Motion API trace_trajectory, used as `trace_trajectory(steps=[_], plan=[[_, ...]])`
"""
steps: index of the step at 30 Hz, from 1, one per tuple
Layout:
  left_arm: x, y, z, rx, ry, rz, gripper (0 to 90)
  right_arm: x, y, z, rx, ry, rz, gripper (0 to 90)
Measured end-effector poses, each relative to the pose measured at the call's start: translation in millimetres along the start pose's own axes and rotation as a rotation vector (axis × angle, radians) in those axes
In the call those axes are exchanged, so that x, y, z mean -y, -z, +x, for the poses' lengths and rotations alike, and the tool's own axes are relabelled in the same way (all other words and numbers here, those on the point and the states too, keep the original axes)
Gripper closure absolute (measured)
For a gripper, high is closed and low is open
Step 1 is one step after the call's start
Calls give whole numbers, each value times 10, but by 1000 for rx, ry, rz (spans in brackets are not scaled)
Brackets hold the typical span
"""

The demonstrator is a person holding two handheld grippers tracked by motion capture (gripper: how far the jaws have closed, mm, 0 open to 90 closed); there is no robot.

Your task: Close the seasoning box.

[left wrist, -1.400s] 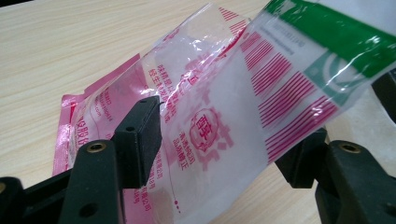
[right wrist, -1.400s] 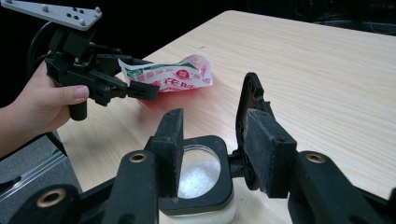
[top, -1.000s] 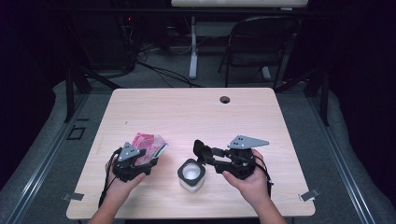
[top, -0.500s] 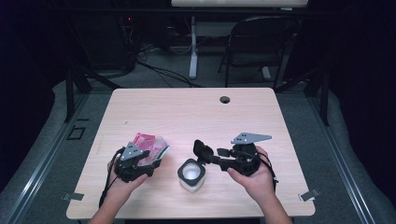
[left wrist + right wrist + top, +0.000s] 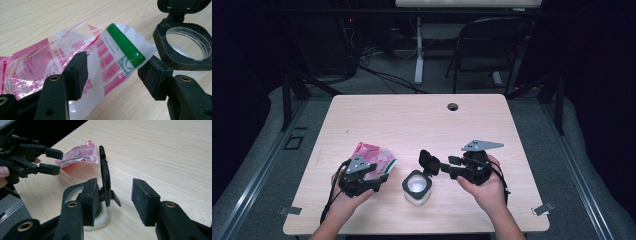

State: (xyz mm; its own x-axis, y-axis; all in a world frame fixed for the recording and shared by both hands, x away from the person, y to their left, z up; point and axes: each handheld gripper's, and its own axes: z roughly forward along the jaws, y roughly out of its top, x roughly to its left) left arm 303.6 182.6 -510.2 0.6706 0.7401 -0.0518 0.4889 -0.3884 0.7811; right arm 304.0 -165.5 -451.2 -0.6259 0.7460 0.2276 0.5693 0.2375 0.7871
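Observation:
A clear plastic bag (image 5: 373, 157) printed in pink, with a green strip (image 5: 125, 45) at one end, lies on the table. My left gripper (image 5: 379, 173) is open, and the bag (image 5: 105, 60) lies loose between its pads (image 5: 77, 72). To the right stands a small clear jar (image 5: 417, 190) with a black rim (image 5: 162, 47). Its hinged black lid (image 5: 428, 162) is flipped upright. My right gripper (image 5: 439, 167) is open and its jaws have just been opening. The lid (image 5: 105, 175) stands between them, close to the left pad (image 5: 91, 200) and apart from the right one.
The light wooden table (image 5: 422, 120) has a round cable hole (image 5: 453, 106) near its far edge. Behind the table stand a folding chair (image 5: 492, 50) and a desk leg (image 5: 418, 55), in the dark. Floor cables run there too.
The right gripper's jaws have spread a little around the upright lid. Both hands have barely shifted, and the bag and jar stay where they were.

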Motion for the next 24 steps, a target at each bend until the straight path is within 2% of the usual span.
trace_trajectory(steps=[9,20,22,24], plan=[[-8,-36,-72,23,-29,18,419,15,-123,35,-1,25,-4,595],[-15,-49,-122,35,-40,17,426,20,-177,111,13,85,4,801],[-20,-46,-133,37,-42,17,426,20,-175,122,34,96,4,844],[-24,-46,-141,38,-43,12,426,22,-174,124,33,95,2,854]])
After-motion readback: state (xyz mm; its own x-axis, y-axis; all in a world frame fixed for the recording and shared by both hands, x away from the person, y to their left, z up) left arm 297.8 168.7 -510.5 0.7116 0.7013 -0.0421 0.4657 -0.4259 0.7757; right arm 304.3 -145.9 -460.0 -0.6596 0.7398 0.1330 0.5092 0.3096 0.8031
